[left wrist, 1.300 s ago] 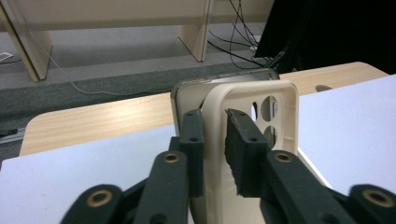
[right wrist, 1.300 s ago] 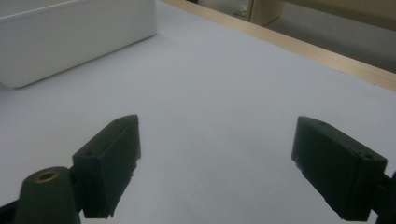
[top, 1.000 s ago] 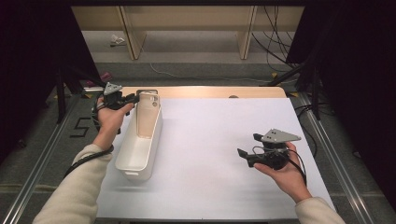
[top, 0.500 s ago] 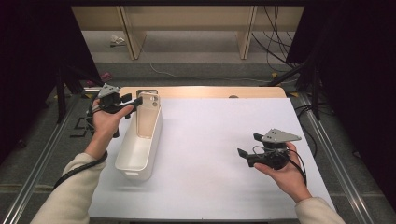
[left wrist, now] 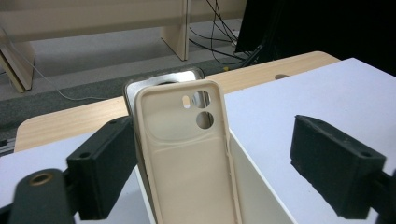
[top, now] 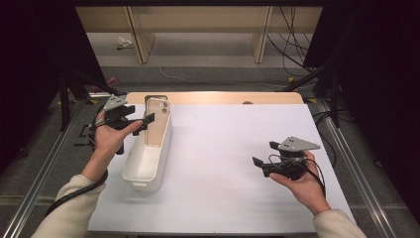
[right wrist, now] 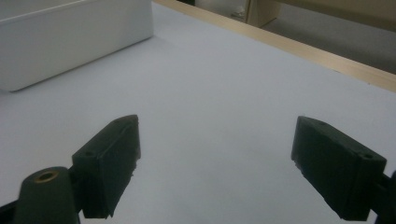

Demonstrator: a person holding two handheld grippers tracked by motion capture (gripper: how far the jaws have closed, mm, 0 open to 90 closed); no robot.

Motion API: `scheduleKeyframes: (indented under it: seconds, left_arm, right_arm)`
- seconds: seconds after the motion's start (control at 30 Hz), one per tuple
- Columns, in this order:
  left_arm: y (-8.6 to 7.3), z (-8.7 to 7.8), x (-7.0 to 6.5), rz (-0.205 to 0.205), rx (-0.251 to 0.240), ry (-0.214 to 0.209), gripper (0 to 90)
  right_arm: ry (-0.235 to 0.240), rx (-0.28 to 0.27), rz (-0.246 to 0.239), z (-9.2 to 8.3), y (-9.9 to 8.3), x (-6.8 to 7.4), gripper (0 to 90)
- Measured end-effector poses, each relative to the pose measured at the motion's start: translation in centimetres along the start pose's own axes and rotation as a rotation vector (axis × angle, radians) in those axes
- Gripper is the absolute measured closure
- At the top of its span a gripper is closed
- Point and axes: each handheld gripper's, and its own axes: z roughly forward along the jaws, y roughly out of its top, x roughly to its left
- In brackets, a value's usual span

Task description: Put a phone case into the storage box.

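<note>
High view: left tool (top: 141, 120) spread wide, having just opened, beside the case (top: 157, 121) standing in the bin (top: 146, 163) near the desk's (top: 228, 198) left edge. Left gripper view: case (left wrist: 189, 154) between the jaws, left jaw just beside it. Right gripper view: right tool (right wrist: 215, 163) spread, holding nothing.

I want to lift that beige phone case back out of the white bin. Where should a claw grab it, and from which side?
Probably the phone case's top edge, near the camera cutouts, coming from above: it stands nearly upright against the end wall of the white bin, its top poking above the rim.
</note>
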Motion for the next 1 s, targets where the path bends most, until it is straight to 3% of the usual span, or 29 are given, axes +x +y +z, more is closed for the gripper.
scheduleKeyframes:
  seconds: [0.37, 0.57, 1.0]
  left_arm:
    - [-1.5, -1.6, -1.5, 0.003, -0.002, -0.03, 5.4]
    - [-2.1, -2.3, -2.4, 0.001, -0.01, -0.061, 4.8]
    - [-3.0, -3.8, -3.4, 0.029, -0.03, -0.083, 4.4]
  right_arm:
    - [-0.005, -0.005, 0.006, 0.0, 0.0, -0.1, 16.4]
    - [-0.007, -0.006, 0.004, -0.1, 0.0, -0.1, 16.4]
    - [-0.011, -0.01, 0.003, -0.4, 0.0, -0.2, 16.4]
